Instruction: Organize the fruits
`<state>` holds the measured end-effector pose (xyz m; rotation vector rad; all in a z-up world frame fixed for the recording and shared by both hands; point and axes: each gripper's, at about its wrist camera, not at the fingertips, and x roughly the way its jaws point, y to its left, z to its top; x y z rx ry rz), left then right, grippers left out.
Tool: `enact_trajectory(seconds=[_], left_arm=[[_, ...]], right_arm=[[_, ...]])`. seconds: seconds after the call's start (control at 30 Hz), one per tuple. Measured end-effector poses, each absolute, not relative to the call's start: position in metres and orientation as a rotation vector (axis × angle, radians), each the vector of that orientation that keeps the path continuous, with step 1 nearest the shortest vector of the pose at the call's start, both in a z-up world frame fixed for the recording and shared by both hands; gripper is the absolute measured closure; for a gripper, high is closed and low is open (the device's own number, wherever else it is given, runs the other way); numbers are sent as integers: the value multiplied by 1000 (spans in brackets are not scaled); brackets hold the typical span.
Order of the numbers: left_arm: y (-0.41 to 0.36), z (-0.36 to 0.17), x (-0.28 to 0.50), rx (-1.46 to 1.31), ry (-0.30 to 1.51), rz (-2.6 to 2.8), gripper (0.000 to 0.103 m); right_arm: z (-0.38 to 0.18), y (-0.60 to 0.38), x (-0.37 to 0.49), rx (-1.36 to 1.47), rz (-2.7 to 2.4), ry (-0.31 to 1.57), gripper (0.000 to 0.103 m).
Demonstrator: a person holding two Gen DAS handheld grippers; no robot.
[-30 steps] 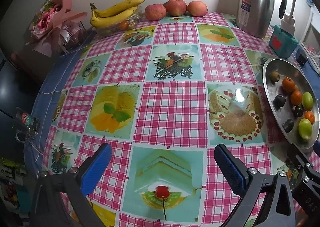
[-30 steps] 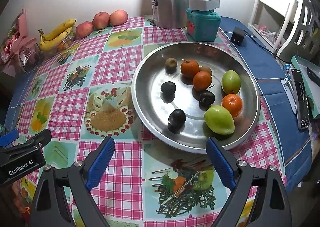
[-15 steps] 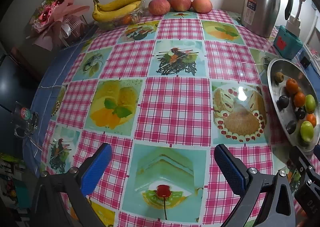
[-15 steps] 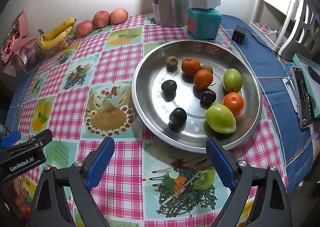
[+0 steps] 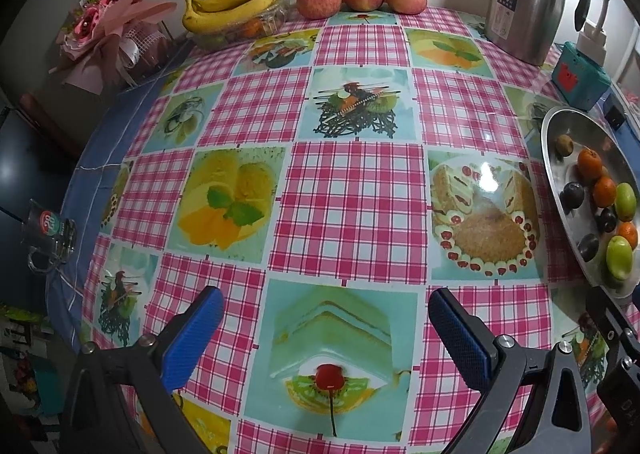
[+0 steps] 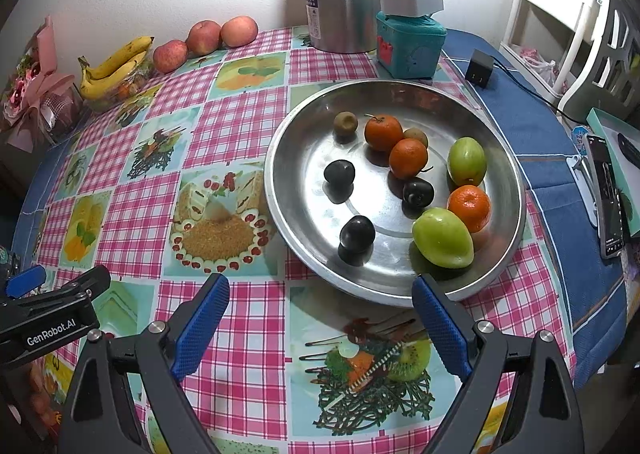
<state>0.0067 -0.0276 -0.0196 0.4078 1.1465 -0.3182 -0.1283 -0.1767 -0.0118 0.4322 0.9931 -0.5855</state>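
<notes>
Small fruits (image 6: 408, 158) lying loose in steel dish (image 6: 514, 190) on tabletop (image 5: 352, 206); round plums (image 6: 357, 233) risking rolling if nudged. Right tongs (image 6: 320, 318) hovering wide before rim, empty. Left tongs (image 5: 324, 330) wide, empty, pointing away from dish.

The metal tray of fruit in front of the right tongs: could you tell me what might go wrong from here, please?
1. The round fruits lie loose; the dark plum may roll on the slick metal tray if the open right tongs nudge it.
2. The green fruit touches the mandarin, so grasping one may shift the other.
3. The left tongs sit close beside, risking a bump.
</notes>
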Motion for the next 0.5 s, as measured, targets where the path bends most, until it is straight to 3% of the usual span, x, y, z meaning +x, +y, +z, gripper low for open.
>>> enact_trajectory(seconds=[0.5], left_arm=[[-27, -21, 8, 405, 1151, -318, 0]], right_arm=[[-13, -177, -128, 433, -580, 999, 10]])
